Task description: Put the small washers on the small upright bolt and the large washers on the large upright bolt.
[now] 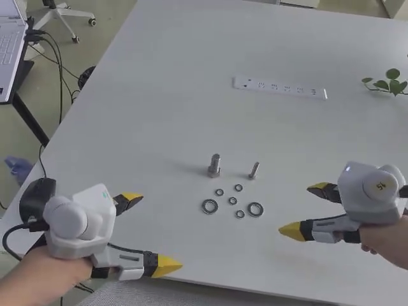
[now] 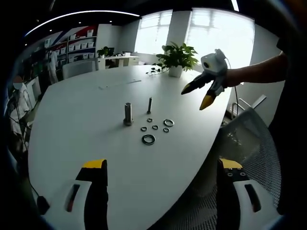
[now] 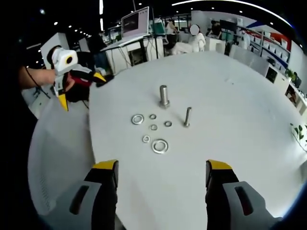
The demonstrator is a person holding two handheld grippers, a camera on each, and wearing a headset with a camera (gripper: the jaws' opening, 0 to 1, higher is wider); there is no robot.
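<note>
On the white table (image 1: pixel 159 115) a large upright bolt (image 1: pixel 214 165) stands left of a small upright bolt (image 1: pixel 254 170). In front of them lie several small washers (image 1: pixel 233 200) and two large washers, one on the left (image 1: pixel 210 206) and one on the right (image 1: pixel 255 209). My left gripper (image 1: pixel 150 233) is open at the near left table edge, empty. Open and empty too, my right gripper (image 1: pixel 305 210) hovers right of the washers. The right gripper view has the large bolt (image 3: pixel 164 96), the small bolt (image 3: pixel 187 116) and the washers (image 3: pixel 159 145) ahead.
A white power strip (image 1: pixel 279 88) lies at the back of the table, and plant leaves (image 1: pixel 389 83) reach in at the far right. A laptop (image 1: pixel 9 44) and cables sit off the table to the left. A mesh chair (image 2: pixel 249 143) stands by the near edge.
</note>
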